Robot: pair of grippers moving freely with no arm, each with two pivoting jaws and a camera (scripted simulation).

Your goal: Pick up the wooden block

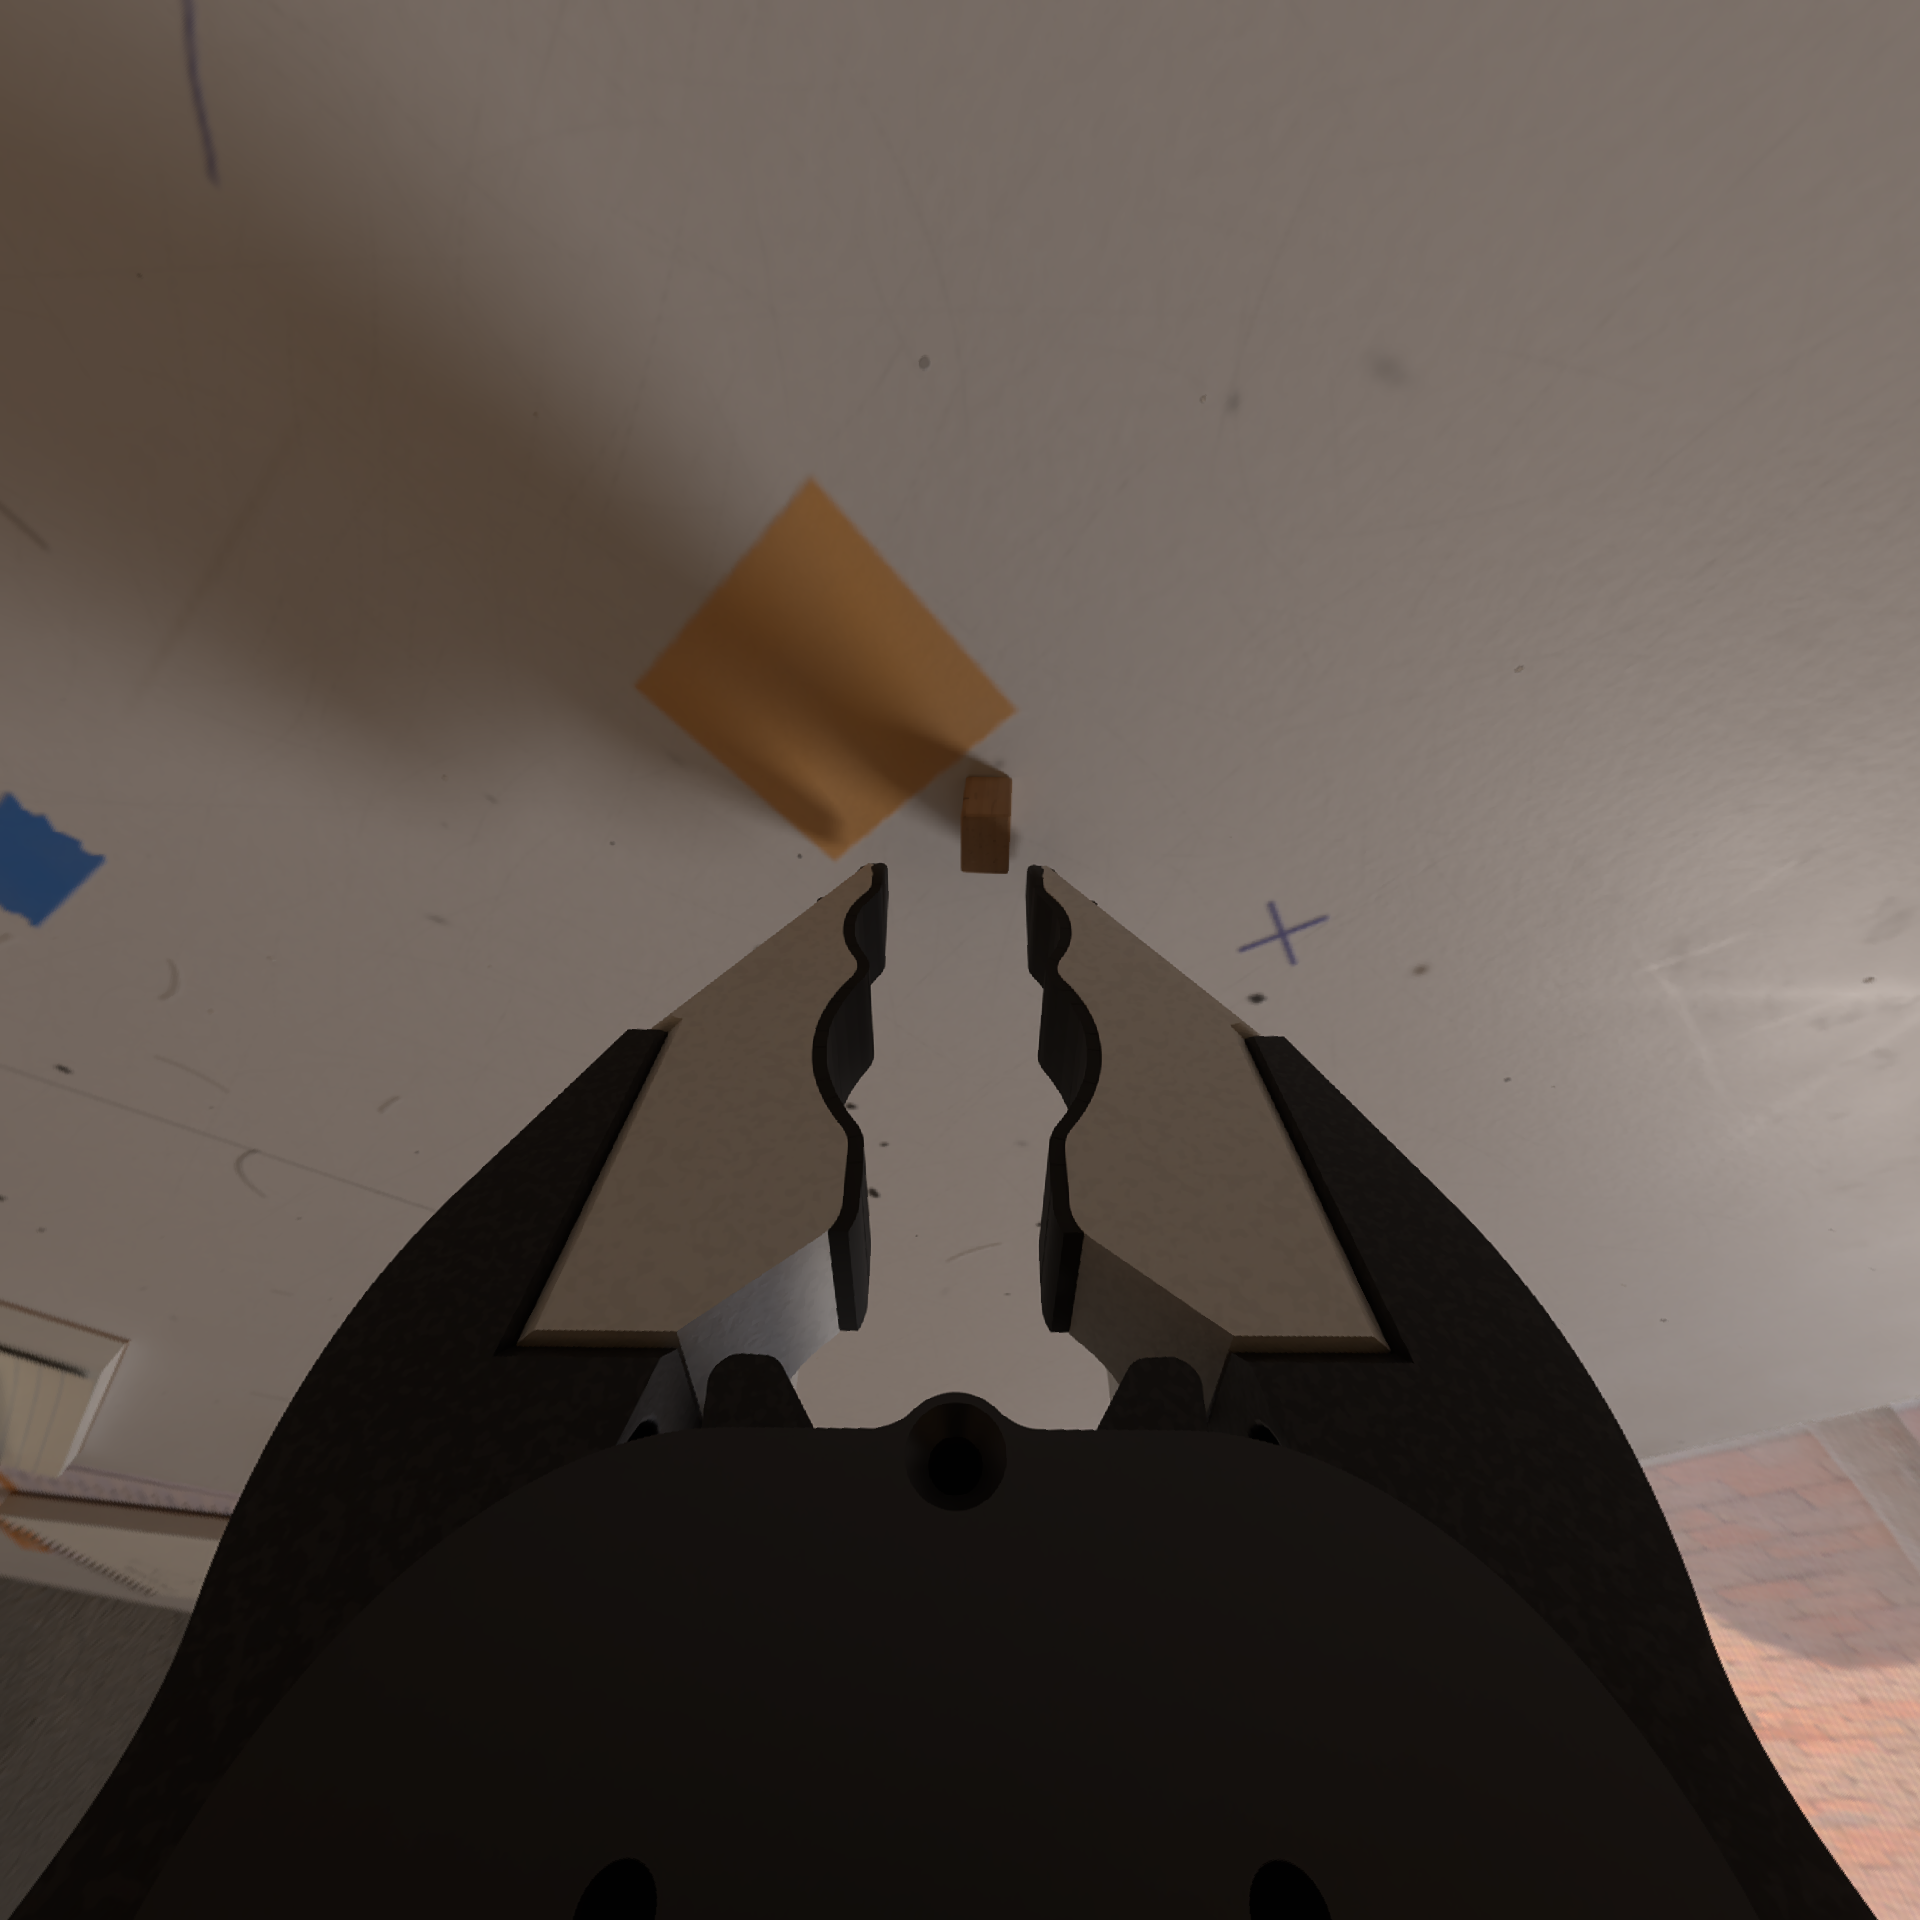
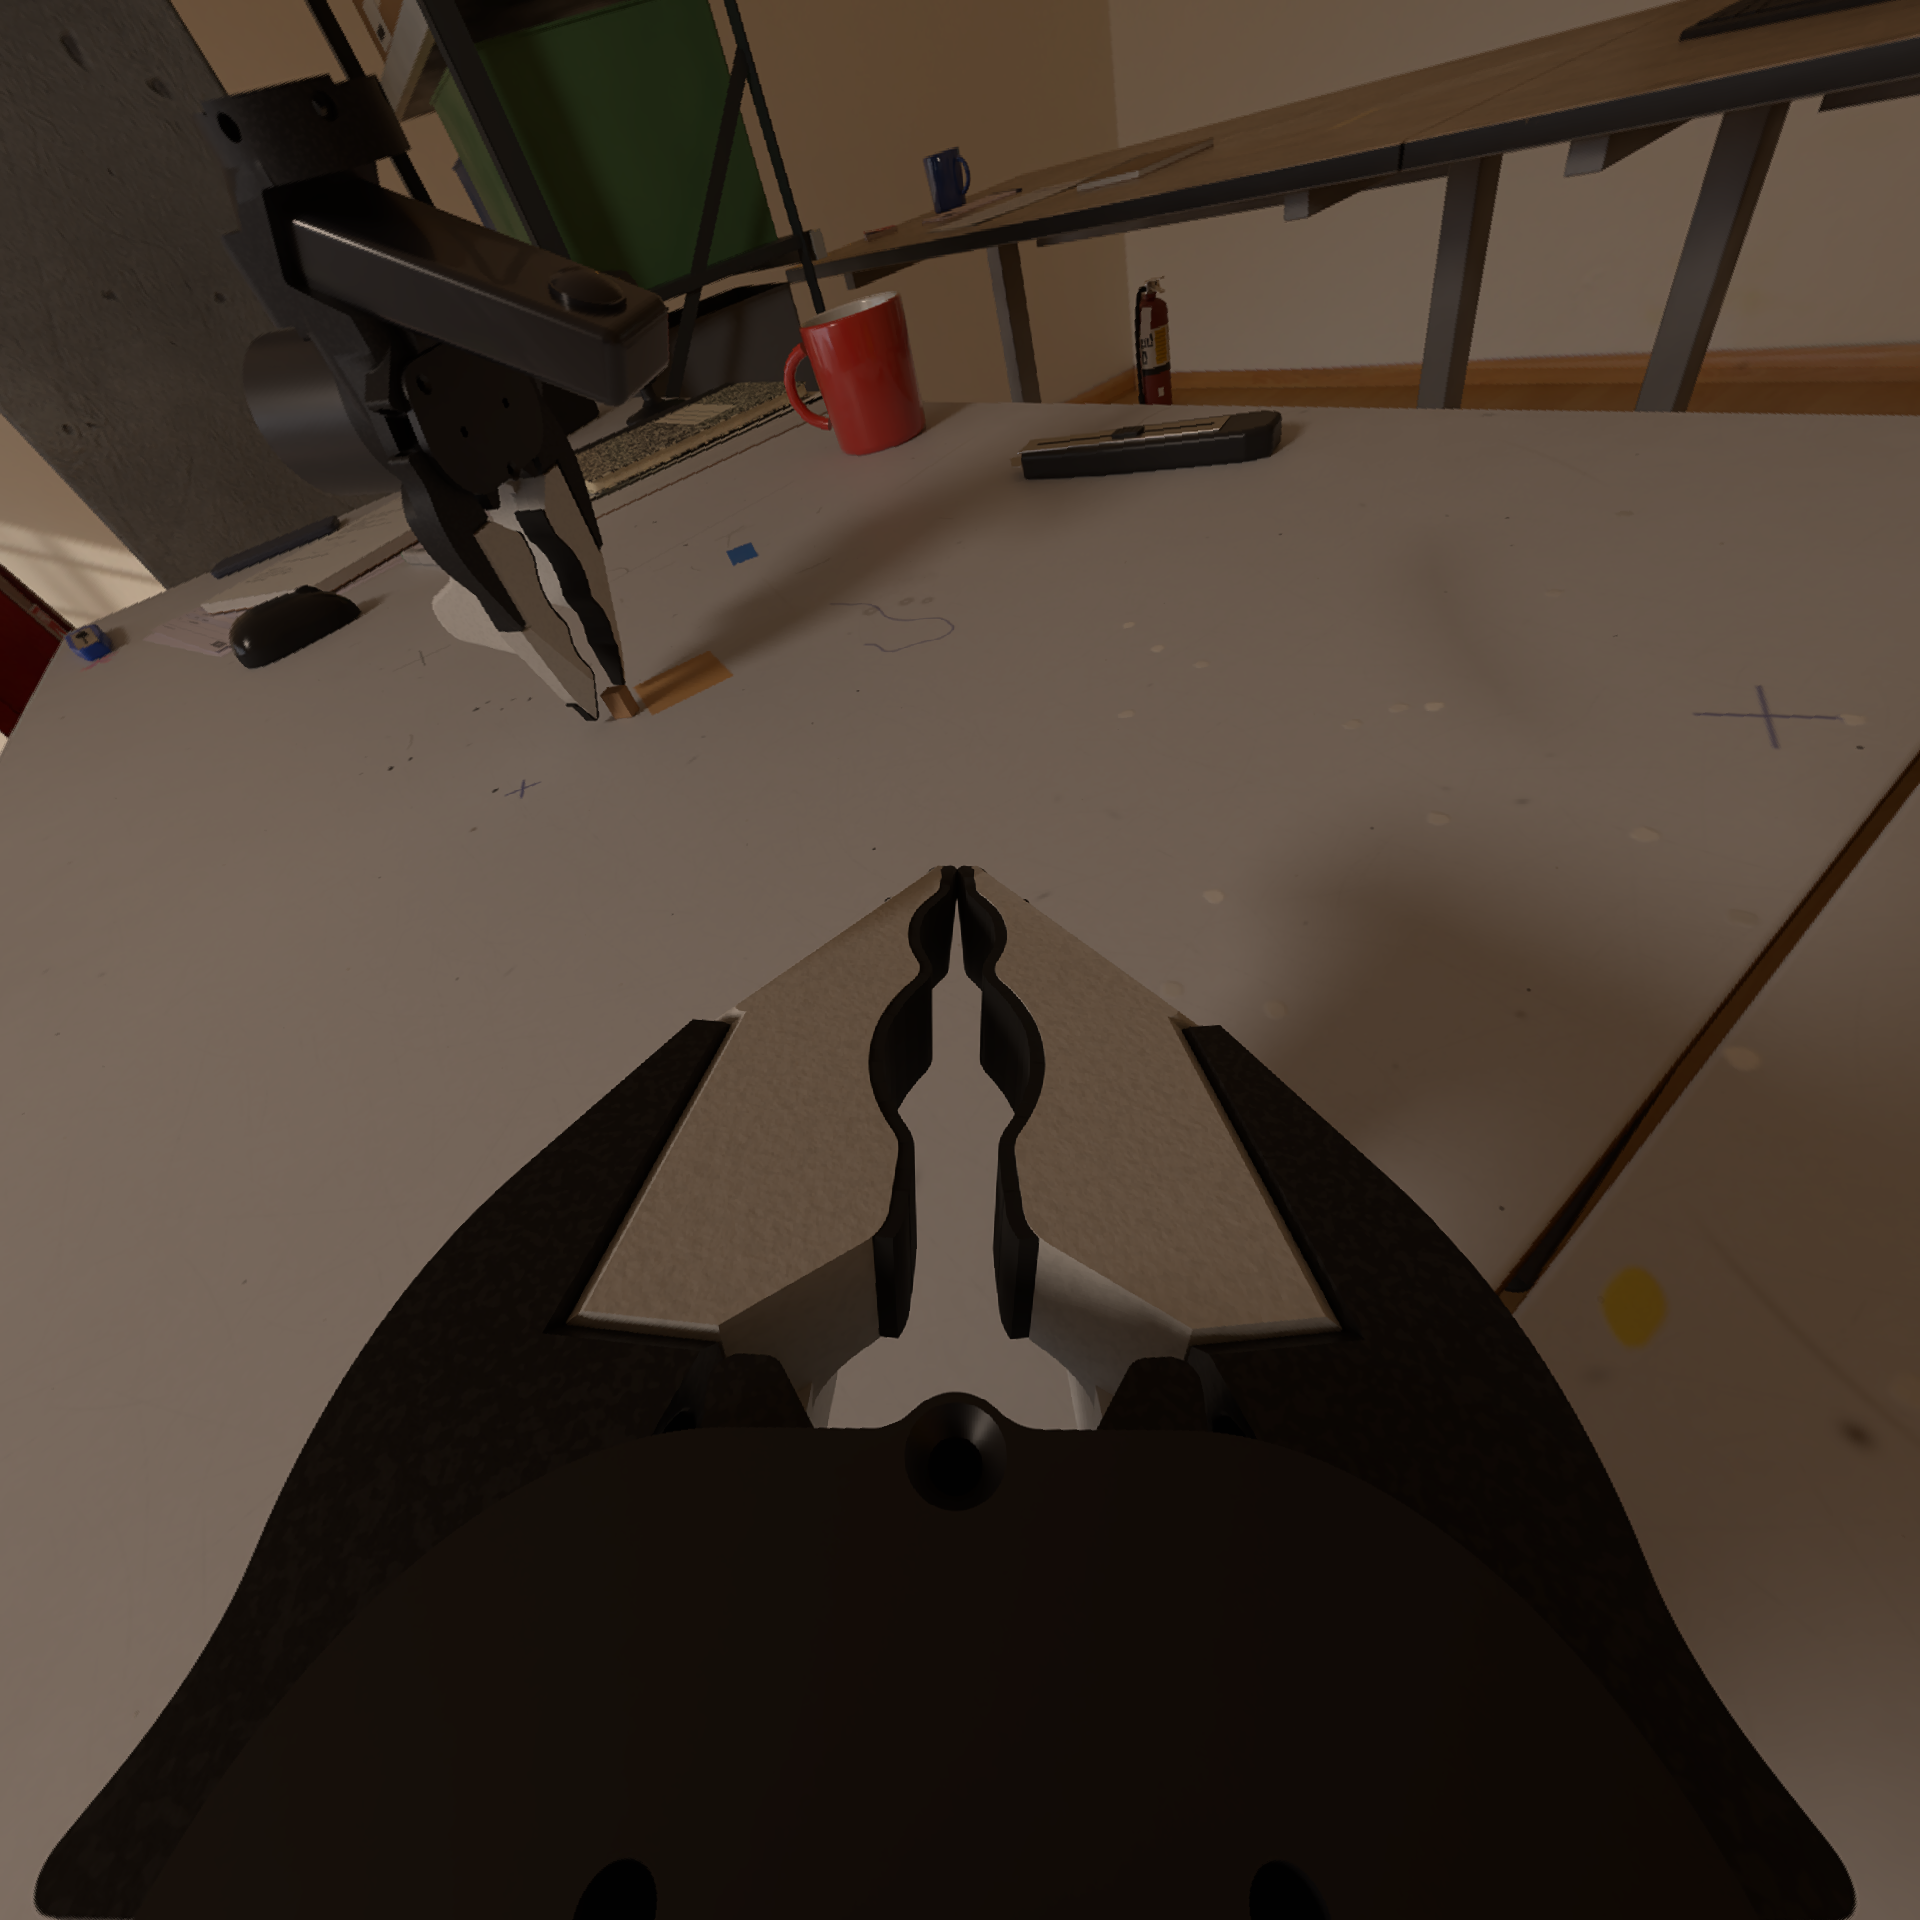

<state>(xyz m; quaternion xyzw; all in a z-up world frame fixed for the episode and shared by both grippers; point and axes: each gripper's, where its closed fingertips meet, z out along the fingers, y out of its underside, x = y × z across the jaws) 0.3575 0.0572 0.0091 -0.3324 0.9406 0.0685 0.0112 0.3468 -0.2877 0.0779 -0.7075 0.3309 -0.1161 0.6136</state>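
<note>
The wooden block [image 1: 985, 823] is a small brown cuboid on the pale table [image 1: 1351, 520], just beyond my left gripper's tips and slightly right of their midline. My left gripper [image 1: 956, 873] is open and empty, pointing steeply down at the table. In the right wrist view the left gripper [image 2: 597, 698] shows far off at the left, tips at the table beside the block [image 2: 620, 704]. My right gripper [image 2: 957, 871] is shut and empty, hovering over the table far from the block.
A flat orange square [image 1: 826, 665] lies just past the block. A blue tape piece [image 1: 42, 857] is at the left. A red mug [image 2: 862, 371], a black bar-shaped tool [image 2: 1148, 445] and a black mouse [image 2: 289, 623] sit at the table's far side.
</note>
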